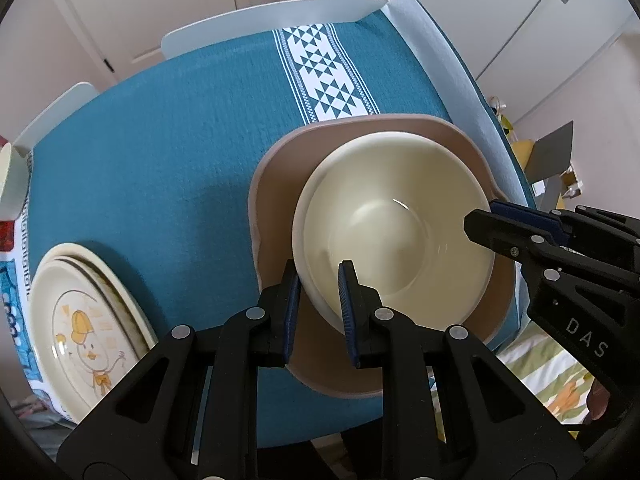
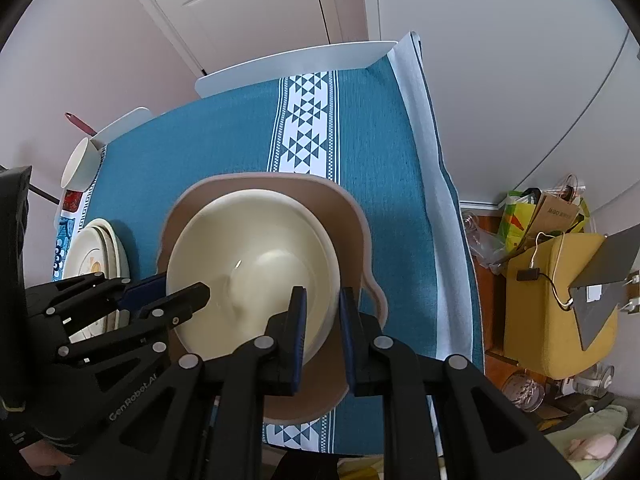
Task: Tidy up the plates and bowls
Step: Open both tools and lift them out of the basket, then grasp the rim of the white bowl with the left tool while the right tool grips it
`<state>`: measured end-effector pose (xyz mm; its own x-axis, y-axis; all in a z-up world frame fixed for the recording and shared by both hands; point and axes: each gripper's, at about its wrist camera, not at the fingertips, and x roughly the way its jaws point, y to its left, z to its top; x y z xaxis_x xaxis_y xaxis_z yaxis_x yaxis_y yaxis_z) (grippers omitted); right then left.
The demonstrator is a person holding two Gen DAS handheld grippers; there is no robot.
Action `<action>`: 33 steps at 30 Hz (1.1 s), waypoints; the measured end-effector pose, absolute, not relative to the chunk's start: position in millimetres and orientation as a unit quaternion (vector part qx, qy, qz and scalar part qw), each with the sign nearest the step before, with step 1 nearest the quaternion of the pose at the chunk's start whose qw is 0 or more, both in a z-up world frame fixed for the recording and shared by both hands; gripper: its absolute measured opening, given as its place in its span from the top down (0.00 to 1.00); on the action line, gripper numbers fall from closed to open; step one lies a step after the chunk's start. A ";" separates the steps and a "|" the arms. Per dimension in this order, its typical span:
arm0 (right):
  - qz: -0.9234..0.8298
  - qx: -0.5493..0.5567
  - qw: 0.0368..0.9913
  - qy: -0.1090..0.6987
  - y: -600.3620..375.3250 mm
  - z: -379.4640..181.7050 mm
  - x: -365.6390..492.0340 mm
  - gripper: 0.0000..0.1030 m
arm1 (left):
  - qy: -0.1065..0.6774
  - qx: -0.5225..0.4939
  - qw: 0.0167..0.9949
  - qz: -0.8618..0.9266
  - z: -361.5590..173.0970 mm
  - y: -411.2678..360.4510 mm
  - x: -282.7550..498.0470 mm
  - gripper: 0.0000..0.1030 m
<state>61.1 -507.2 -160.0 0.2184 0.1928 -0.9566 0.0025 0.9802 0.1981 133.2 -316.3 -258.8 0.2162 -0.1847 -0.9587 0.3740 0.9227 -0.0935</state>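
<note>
Both the left hand-held gripper [image 1: 319,312] and the right hand-held gripper [image 2: 323,336] pinch the cream bowl [image 1: 394,232] inside the brown dish [image 1: 276,184], while plates [image 1: 80,328] sit stacked left of them and a cup [image 2: 80,168] waits far off.

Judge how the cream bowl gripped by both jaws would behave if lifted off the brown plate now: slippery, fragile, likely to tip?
The cream bowl looks glossy, so its rim could slip in a thin pinch. The left gripper and right gripper clamp opposite rim sides, which should limit tipping. It looks rigid, possibly ceramic or melamine, so a drop onto the brown plate might chip it.
</note>
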 end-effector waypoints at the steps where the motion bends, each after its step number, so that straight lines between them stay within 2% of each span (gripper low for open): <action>1: 0.062 0.079 0.776 0.622 -507.8 -159.5 61.2 0.86 | 0.598 0.079 0.777 -0.180 -257.1 -315.8 133.2 0.84; 7: 0.069 0.084 0.783 0.612 -510.8 -141.3 58.4 0.85 | 0.585 0.071 0.786 -0.187 -231.5 -307.4 127.3 0.84; 15: 0.105 0.064 0.817 0.564 -500.0 -75.0 63.8 0.85 | 0.513 0.033 0.839 -0.179 -142.9 -259.3 107.9 0.83; 16: 0.117 0.063 0.822 0.554 -496.0 -64.6 66.1 0.85 | 0.500 0.029 0.849 -0.171 -131.5 -250.8 104.7 0.81; 18: 0.144 0.060 0.831 0.534 -486.1 -47.1 70.8 0.85 | 0.464 0.018 0.874 -0.145 -105.7 -229.6 100.8 0.54; 19: 0.163 0.057 0.836 0.521 -477.9 -37.1 74.3 0.84 | 0.447 0.012 0.885 -0.131 -95.9 -219.8 98.4 0.18; 20: 0.176 0.055 0.839 0.513 -472.8 -31.1 76.6 0.72 | 0.424 0.006 0.898 -0.115 -86.0 -208.0 96.7 0.00; 21: 0.193 0.052 0.843 0.499 -463.3 -22.6 80.6 0.48 | 0.395 -0.001 0.913 -0.097 -75.3 -194.8 92.2 0.00; 22: 0.206 0.049 0.846 0.489 -455.3 -16.3 83.6 0.36 | 0.378 -0.006 0.922 -0.085 -67.4 -181.1 89.1 0.00; 23: 0.219 0.047 0.851 0.475 -445.9 -9.4 87.4 0.18 | 0.372 -0.011 0.925 -0.074 -63.2 -170.2 88.9 0.00; 24: 0.232 0.046 0.857 0.458 -434.9 -2.8 91.6 0.14 | 0.370 -0.019 0.927 -0.060 -61.1 -157.0 90.4 0.00; 26: 0.263 0.037 0.859 0.438 -412.8 5.0 100.0 0.14 | 0.370 -0.038 0.928 -0.032 -59.0 -130.9 94.3 0.00; 29: 0.299 0.019 0.854 0.424 -374.7 9.9 117.3 0.01 | 0.374 -0.076 0.924 0.006 -61.1 -87.3 102.0 0.00; 33: 0.331 -0.006 0.847 0.415 -324.9 13.5 145.7 0.01 | 0.372 -0.113 0.920 0.058 -69.5 -29.4 115.4 0.00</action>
<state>145.7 -324.9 13.5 0.4365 0.5560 -0.7073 -0.5663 0.7807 0.2643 115.4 -29.4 -69.5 0.7171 0.0228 -0.6966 -0.1909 0.9677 -0.1648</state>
